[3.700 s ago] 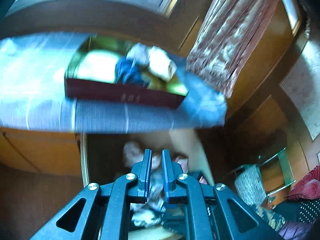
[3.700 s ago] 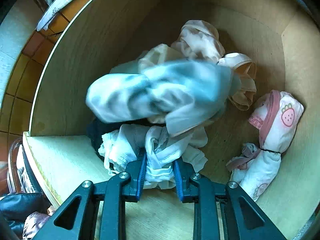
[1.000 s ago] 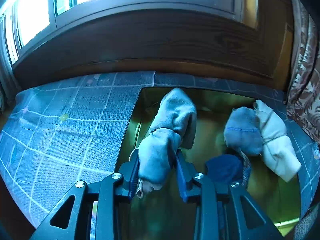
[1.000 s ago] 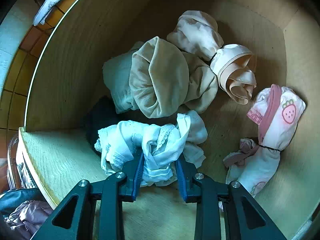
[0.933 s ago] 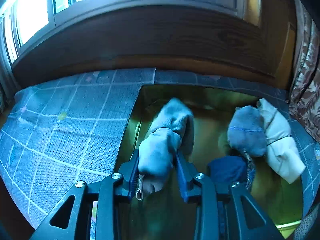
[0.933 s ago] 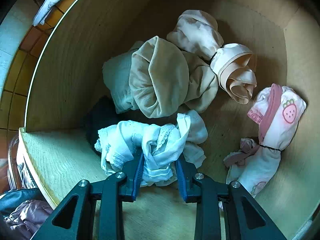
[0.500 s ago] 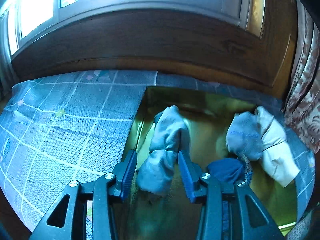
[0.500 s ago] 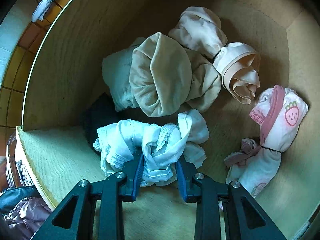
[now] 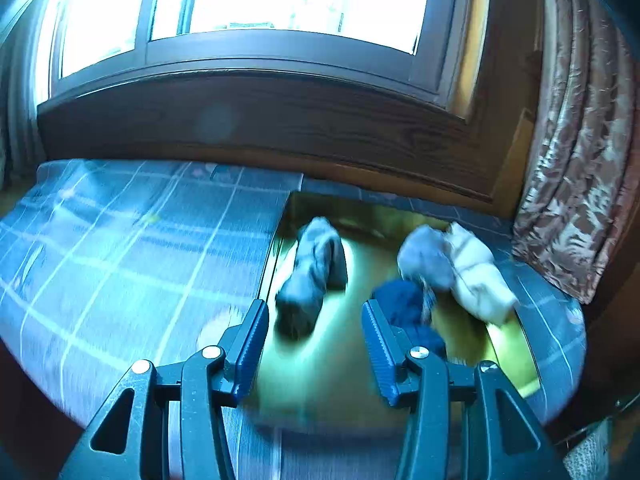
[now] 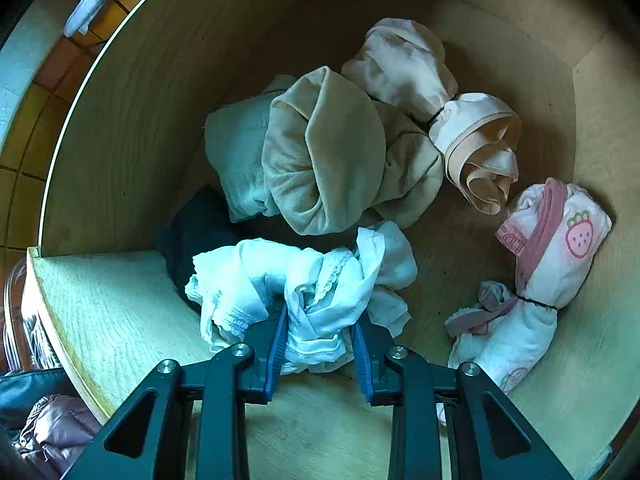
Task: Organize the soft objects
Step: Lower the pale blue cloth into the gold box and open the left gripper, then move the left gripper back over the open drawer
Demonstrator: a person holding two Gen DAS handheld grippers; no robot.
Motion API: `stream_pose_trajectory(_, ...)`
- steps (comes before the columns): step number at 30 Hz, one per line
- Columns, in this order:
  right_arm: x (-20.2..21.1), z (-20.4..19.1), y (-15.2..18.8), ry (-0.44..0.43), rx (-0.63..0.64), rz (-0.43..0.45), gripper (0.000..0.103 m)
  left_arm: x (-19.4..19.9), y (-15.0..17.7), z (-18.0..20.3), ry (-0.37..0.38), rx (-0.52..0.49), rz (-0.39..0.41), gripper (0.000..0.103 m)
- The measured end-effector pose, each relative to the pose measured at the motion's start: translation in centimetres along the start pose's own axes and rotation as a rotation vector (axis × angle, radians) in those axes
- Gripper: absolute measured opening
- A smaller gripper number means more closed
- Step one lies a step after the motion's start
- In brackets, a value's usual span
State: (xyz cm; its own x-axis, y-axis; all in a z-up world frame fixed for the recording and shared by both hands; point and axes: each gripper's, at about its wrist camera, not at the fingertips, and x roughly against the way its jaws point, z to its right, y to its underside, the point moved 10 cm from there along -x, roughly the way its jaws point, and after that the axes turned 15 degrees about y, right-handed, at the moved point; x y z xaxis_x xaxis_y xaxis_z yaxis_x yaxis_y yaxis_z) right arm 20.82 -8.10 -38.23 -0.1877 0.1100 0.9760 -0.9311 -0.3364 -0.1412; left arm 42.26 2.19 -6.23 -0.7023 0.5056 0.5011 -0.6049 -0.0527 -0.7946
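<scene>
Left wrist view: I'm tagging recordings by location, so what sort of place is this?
Probably a room in a home: a wood-framed window, a patterned curtain, and a checked cloth beside a tray of rolled garments.

A blue checked cloth (image 9: 132, 240) covers the flat top under the window, and a gold tray (image 9: 516, 356) sits on it. Rolled clothes lie on the wooden drawer (image 10: 132, 128) floor.

Blown-out window (image 9: 248, 0) backlight, motion-blurred foreground; drawer view dim, sharp, edge-warped.
</scene>
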Motion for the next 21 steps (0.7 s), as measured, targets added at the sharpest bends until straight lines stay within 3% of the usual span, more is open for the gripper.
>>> stream_pose_trajectory(9,0.2,0.0,0.1,0.006,0.005,0.008,0.029,5.4,7.7,-0.7,0.001,0.024,-0.029,0.049)
stream_pose_trajectory(21,0.9,-0.2,0.0,0.016,0.013,0.015,0.028,11.2,13.9,-2.9,-0.021,0.078,-0.003,0.049)
